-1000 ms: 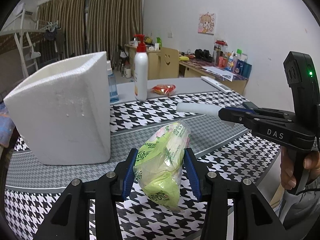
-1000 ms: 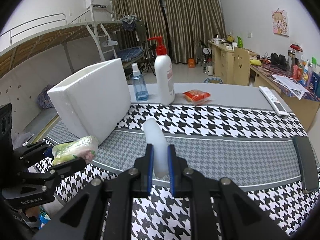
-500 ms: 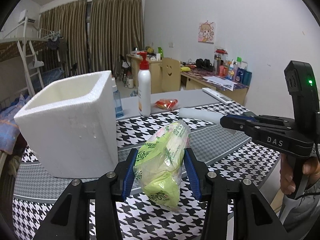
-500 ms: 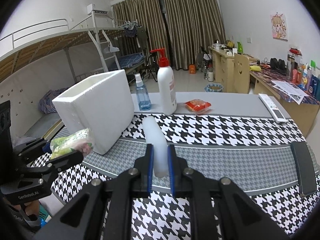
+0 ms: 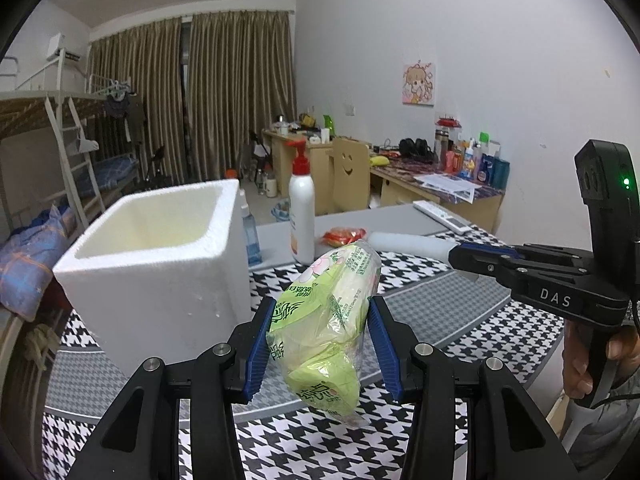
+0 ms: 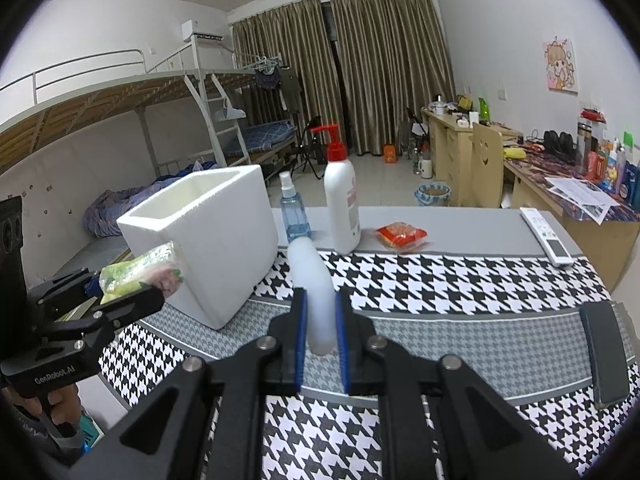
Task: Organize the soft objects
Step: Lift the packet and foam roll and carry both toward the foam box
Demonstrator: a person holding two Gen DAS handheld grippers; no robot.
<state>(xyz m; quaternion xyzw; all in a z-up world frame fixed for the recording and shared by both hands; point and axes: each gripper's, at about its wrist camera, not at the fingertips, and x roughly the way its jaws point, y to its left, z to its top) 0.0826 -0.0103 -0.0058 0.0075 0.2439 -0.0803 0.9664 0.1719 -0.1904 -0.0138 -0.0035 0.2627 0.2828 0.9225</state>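
Left gripper (image 5: 318, 354): fingers (image 5: 258, 350) clamped on the green tissue pack (image 5: 326, 332), held clear above the houndstooth surface (image 5: 460, 320), just in front of the white foam box (image 5: 160, 264) and about level with its rim. Pack is squashy, film bulging around the pads, lower end hanging free.

Right gripper (image 6: 320, 344): fingers (image 6: 301, 336) pinched tight on a pale soft foam roll (image 6: 312, 288), sticking forward over the surface, right of the box.

Box interior looks empty as far as the left wrist view shows; the bottom is hidden. So my read: nothing stowed yet, both soft items in hand, both drops left to do. Tissue pack is closest to going in; it needs to clear the near wall first.

Red snack packet (image 6: 401, 233) lies on the grey strip behind, possibly another item to collect. Pump bottle (image 6: 341, 204), blue spray bottle (image 6: 293, 216) and remote (image 6: 546, 236) are rigid; I'd guess they stay put.
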